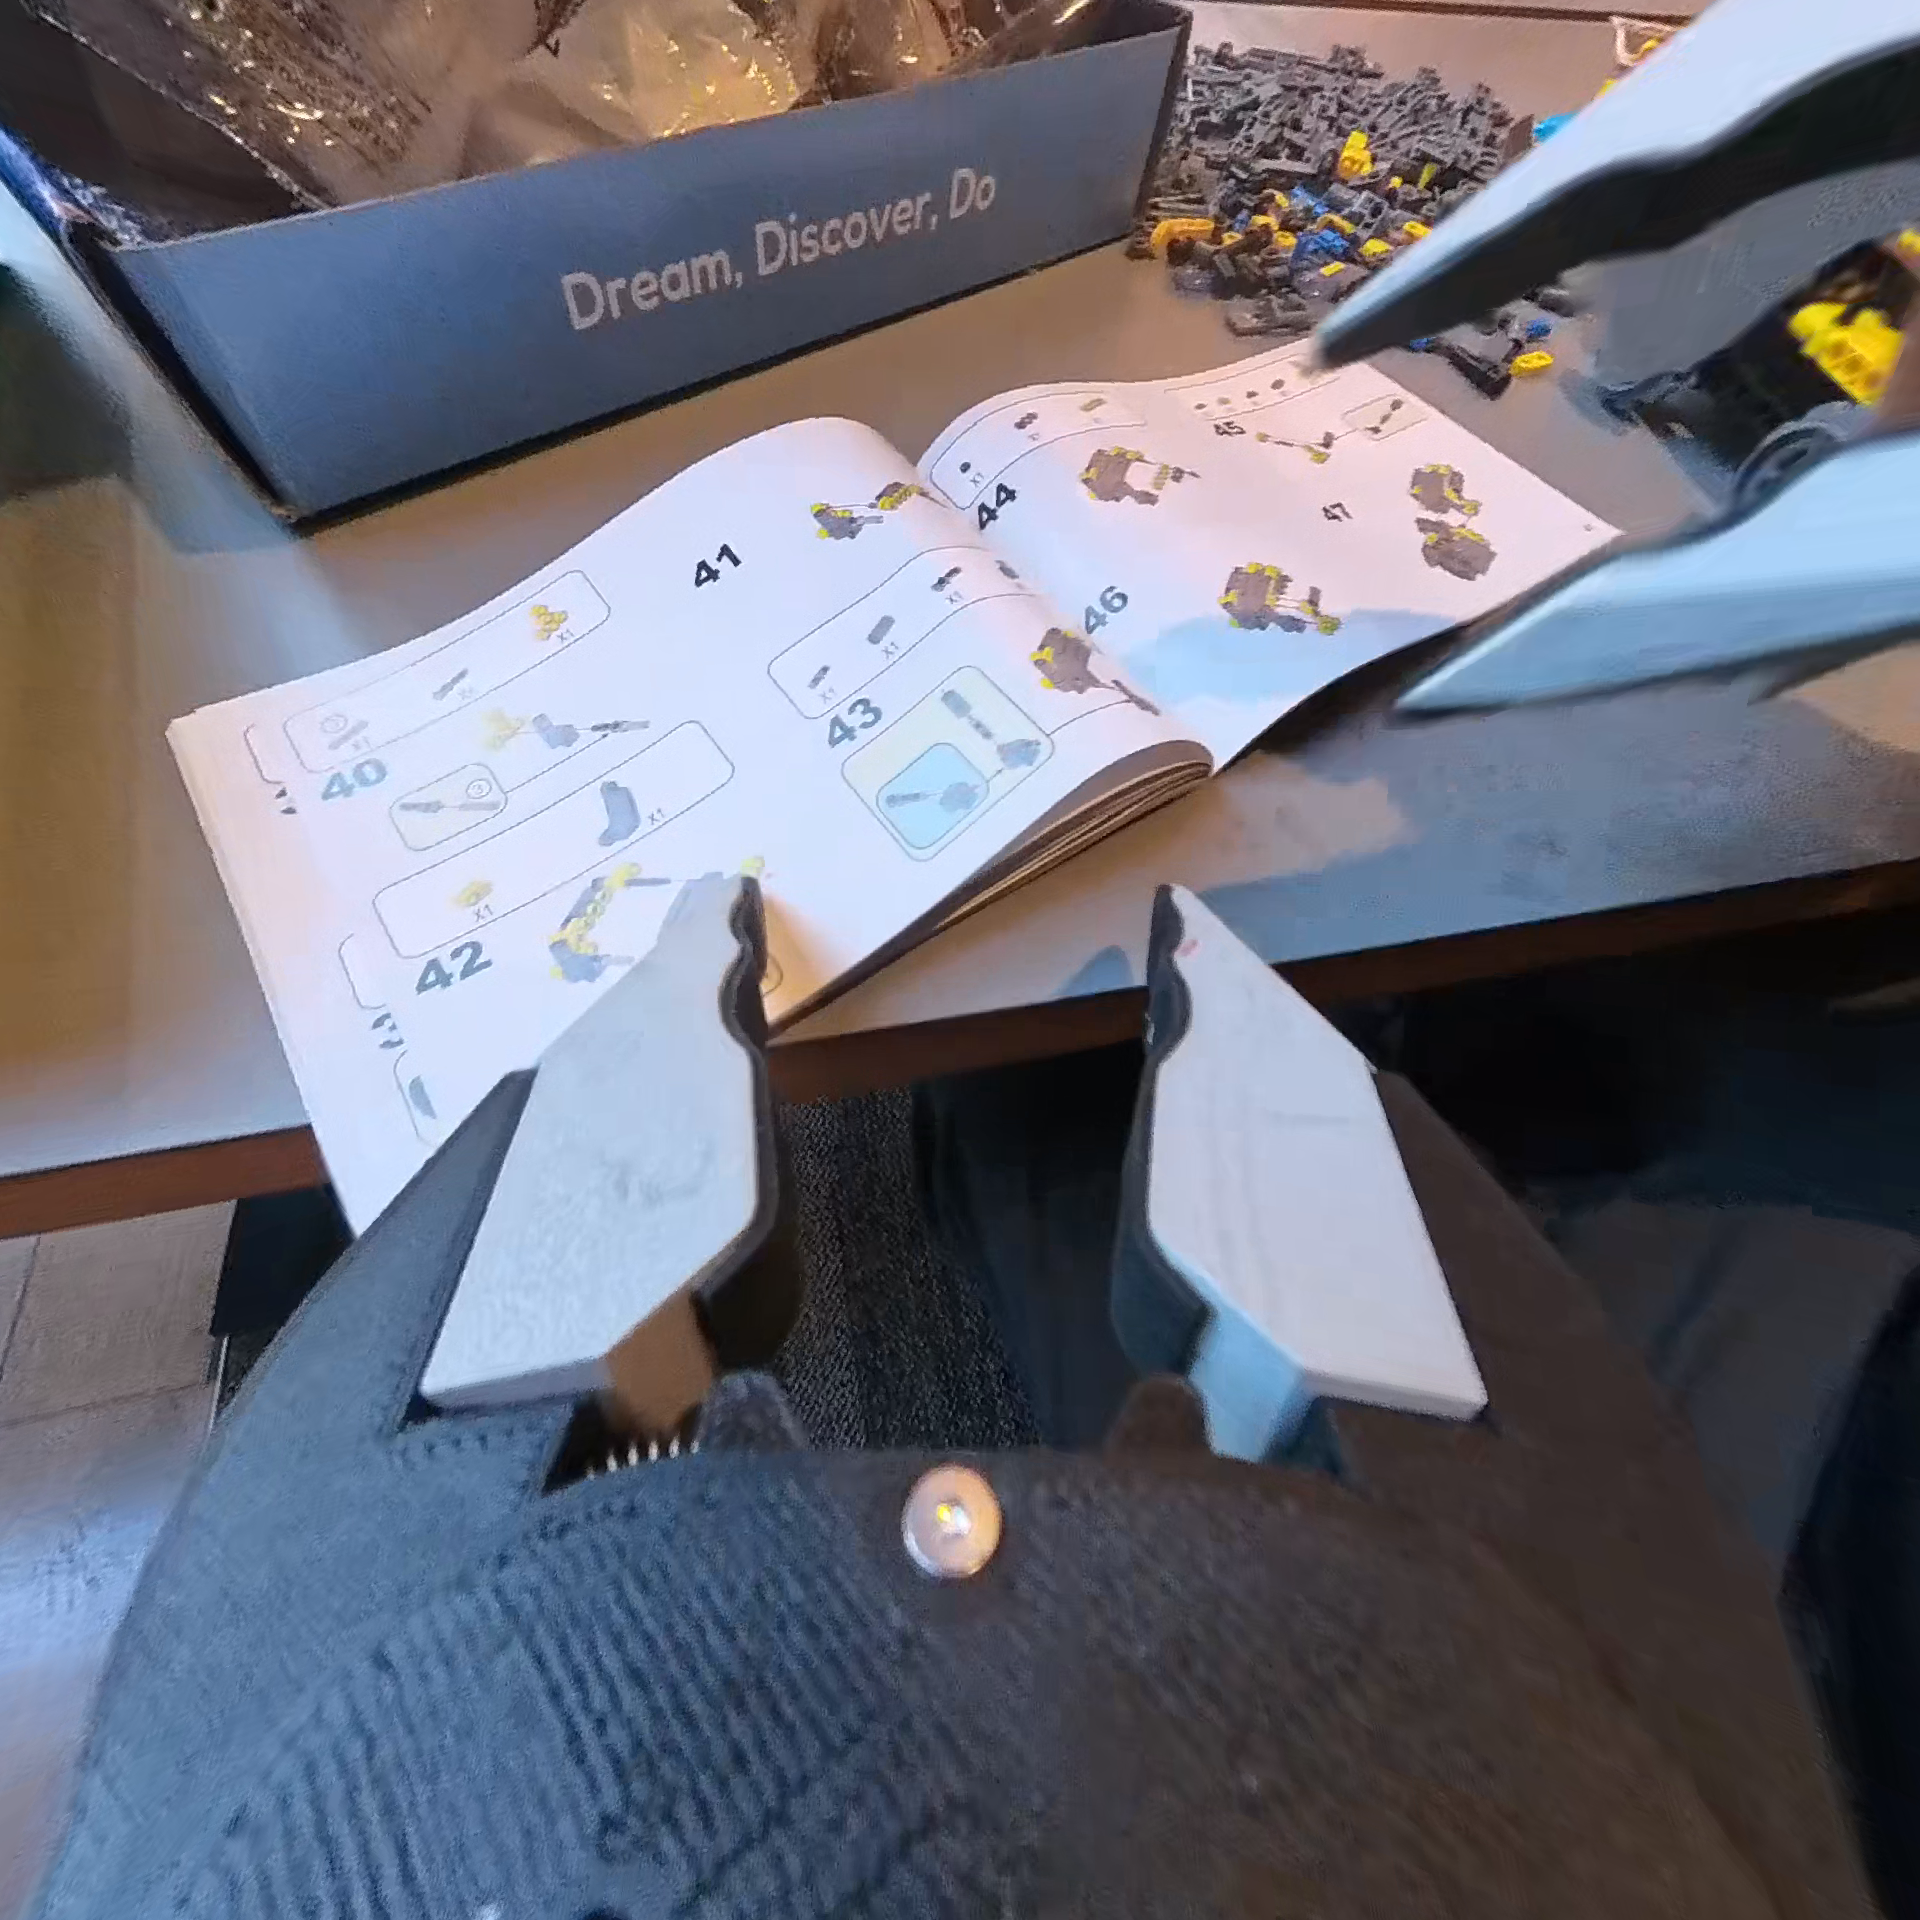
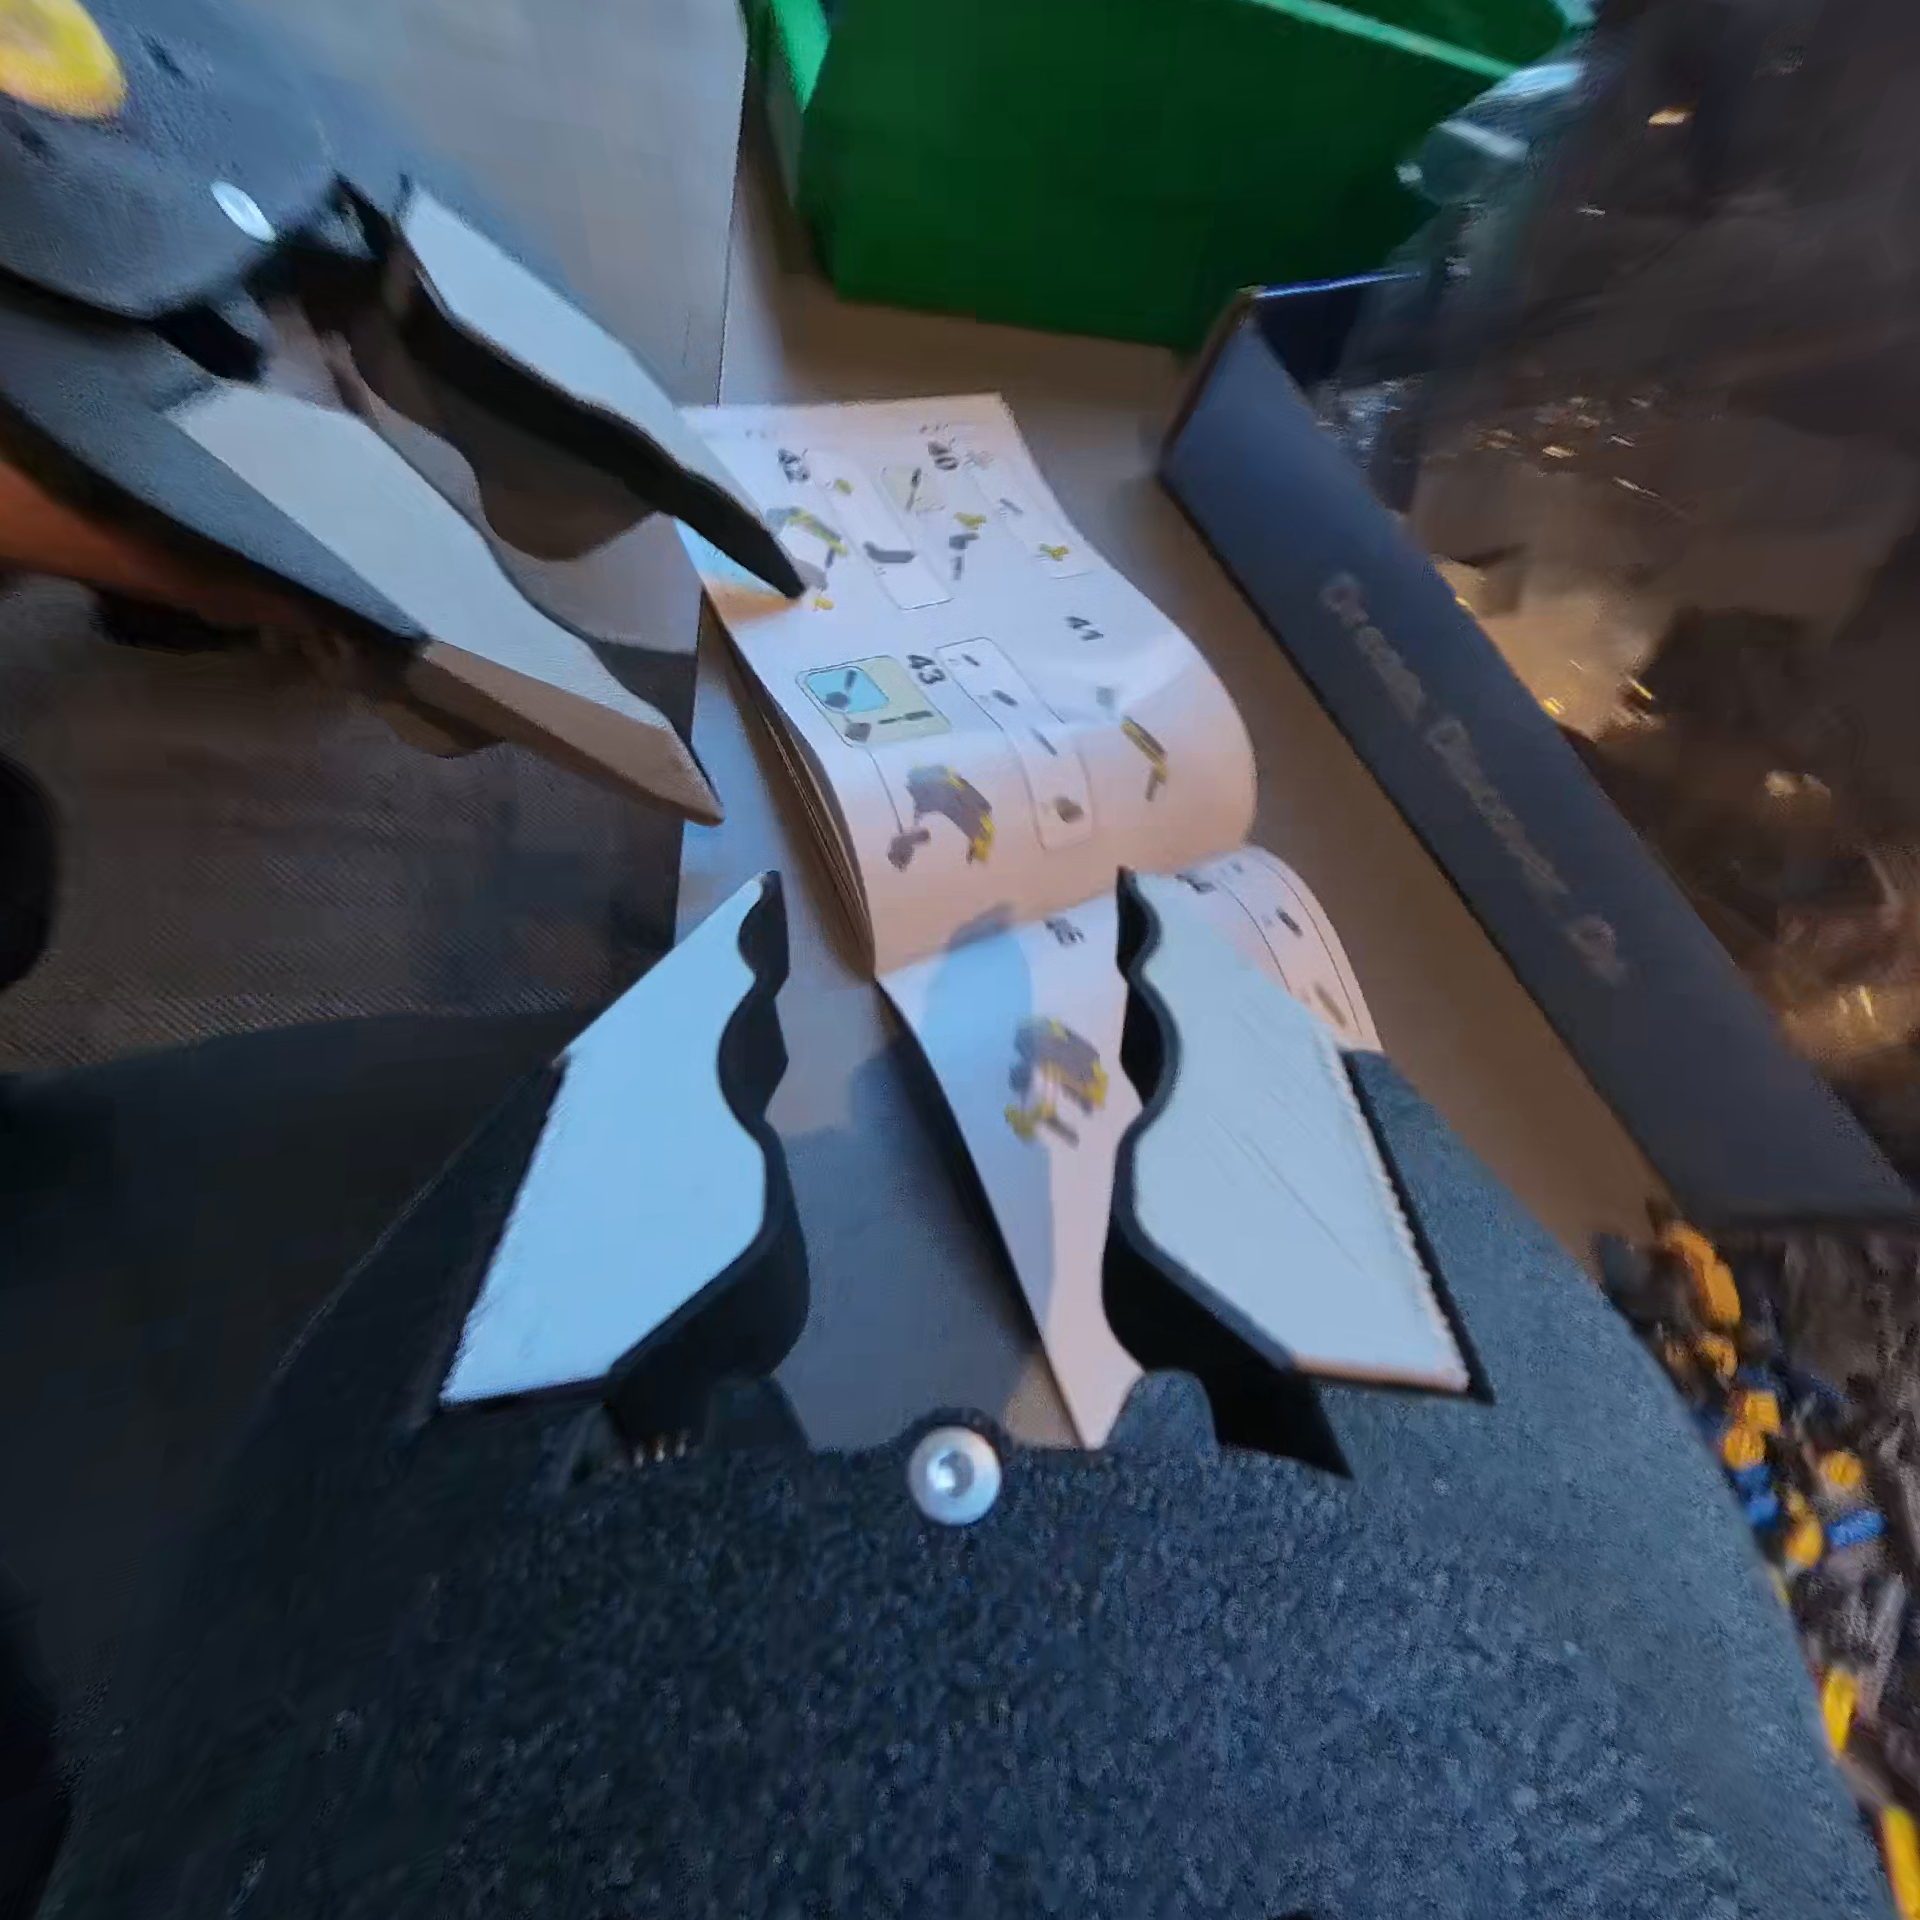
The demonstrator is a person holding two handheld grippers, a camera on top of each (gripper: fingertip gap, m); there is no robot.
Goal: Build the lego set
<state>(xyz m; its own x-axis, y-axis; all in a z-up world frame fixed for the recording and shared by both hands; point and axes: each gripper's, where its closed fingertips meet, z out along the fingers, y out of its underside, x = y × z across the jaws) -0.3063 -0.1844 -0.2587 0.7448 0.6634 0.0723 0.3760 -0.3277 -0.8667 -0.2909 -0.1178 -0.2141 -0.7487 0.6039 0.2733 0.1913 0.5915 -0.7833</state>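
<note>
1. While the open instruction booklet [image 1: 790, 665] lies flat on the surface [image 1: 1558, 790], its near corner juts past the surface's front edge, below which there is dark cloth and floor.
2. The left hand-held gripper [image 1: 956, 894] hangs over that front edge, jaws spread wide and grasping nothing; one finger [image 1: 644, 1122] overlaps the booklet's near corner in the picture, though contact cannot be told.
3. The right hand-held gripper [image 2: 951, 883] is likewise released, with the booklet's right-hand page showing in the gap between its jaws; it closes on nothing.
4. Behind the booklet stands a dark cardboard box [image 1: 644, 312], just beside its far edge, leaving only a narrow strip of bare surface between them.
5. A heap of small building pieces [image 1: 1320, 187], grey, yellow and blue, lies to the right of the box, near the booklet's far right corner.
6. The left wrist view alone shows crinkled plastic bags [image 1: 623, 73] inside the box and a partly built yellow and black model [image 1: 1849, 332] behind the right gripper's fingers.
7. The right wrist view alone shows a green bin [image 2: 1091, 166] beyond the booklet, and the left gripper's finger tip [image 2: 769, 561] over the booklet's far page.
8. Both views are somewhat blurred.
</note>
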